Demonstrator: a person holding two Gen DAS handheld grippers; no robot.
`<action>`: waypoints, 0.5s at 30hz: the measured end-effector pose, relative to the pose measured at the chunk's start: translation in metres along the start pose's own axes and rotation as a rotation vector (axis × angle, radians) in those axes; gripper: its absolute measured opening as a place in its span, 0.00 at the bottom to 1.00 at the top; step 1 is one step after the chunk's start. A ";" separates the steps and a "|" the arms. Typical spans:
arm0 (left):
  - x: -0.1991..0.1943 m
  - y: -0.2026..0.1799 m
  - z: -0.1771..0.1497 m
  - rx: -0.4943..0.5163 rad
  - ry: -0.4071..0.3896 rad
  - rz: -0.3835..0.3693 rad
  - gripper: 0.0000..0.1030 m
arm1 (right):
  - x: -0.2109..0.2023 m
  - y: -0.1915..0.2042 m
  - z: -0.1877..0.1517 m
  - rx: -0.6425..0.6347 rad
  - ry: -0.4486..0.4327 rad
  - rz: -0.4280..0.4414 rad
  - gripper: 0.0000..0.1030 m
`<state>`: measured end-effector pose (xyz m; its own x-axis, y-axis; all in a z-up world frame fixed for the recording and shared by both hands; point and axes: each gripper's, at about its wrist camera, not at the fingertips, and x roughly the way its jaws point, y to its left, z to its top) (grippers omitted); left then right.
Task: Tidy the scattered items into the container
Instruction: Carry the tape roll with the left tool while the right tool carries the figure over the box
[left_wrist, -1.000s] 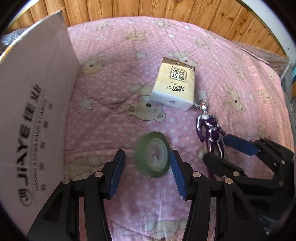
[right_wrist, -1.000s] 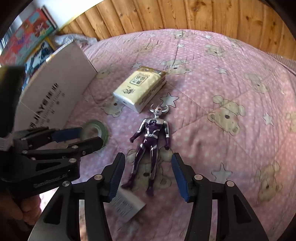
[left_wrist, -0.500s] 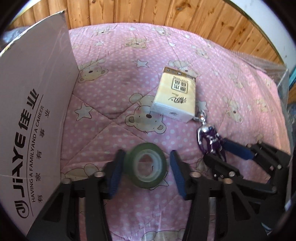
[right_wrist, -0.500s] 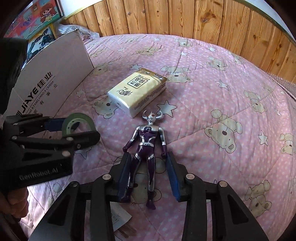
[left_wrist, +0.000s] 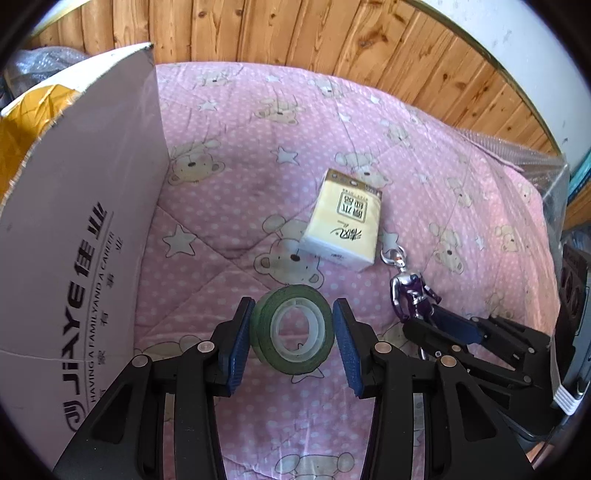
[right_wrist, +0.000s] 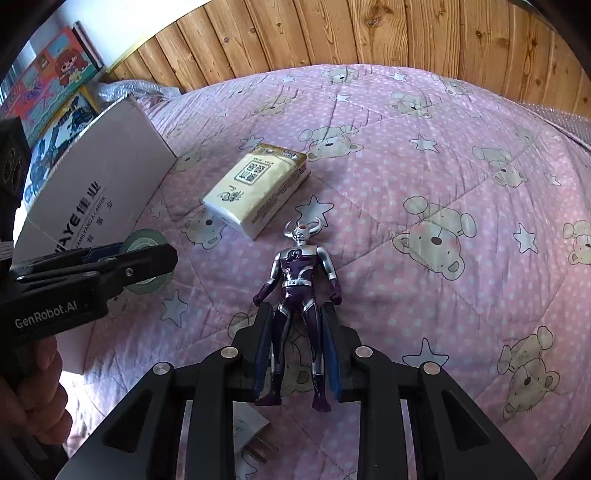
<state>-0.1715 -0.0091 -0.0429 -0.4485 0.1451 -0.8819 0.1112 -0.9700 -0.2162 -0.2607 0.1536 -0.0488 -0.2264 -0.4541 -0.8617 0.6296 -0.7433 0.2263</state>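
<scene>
A bed (left_wrist: 229, 155) covered by a pink quilt with bears and stars is seen in both wrist views, with wood panelling behind its far edge. A cardboard box (left_wrist: 74, 236) is stood at the left, its printed side turned toward the grippers; its inside cannot be made out. The left gripper (left_wrist: 293, 334) is pointed steeply down at a roll of green tape (left_wrist: 291, 332), which is set between the two blue-padded fingers (left_wrist: 238, 343); the left pad is pressed to the roll's edge and the right pad is seen at or just off the other edge, the fingers closing slightly. Whether the roll is lifted off the quilt cannot be told. In the right wrist view the same roll (right_wrist: 146, 254) is seen partly hidden behind the left gripper (right_wrist: 122, 258), held by a hand (right_wrist: 33, 398) at the near left. The right gripper (right_wrist: 297, 354) is set over a purple and silver toy figure (right_wrist: 299, 295) lying face up, head toward the far side; the fingers (right_wrist: 264, 354) are closing and are pressed against both legs. A yellow tissue pack (right_wrist: 258, 190) is lying just beyond the figure's head, right of the box. A white plug (right_wrist: 247, 435) is partly seen on the quilt below the right gripper.
</scene>
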 end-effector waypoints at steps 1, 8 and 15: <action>-0.001 0.000 0.001 -0.003 -0.001 -0.004 0.44 | -0.002 0.000 0.000 0.005 -0.003 0.004 0.27; -0.017 0.006 0.007 -0.040 -0.023 -0.022 0.44 | -0.020 0.003 0.003 0.047 -0.031 0.052 0.27; -0.044 0.013 0.011 -0.089 -0.061 -0.052 0.44 | -0.042 0.021 0.006 0.043 -0.071 0.101 0.27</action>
<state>-0.1604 -0.0303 -0.0021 -0.5084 0.1802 -0.8421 0.1633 -0.9400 -0.2997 -0.2422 0.1539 -0.0055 -0.2161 -0.5603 -0.7996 0.6198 -0.7115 0.3310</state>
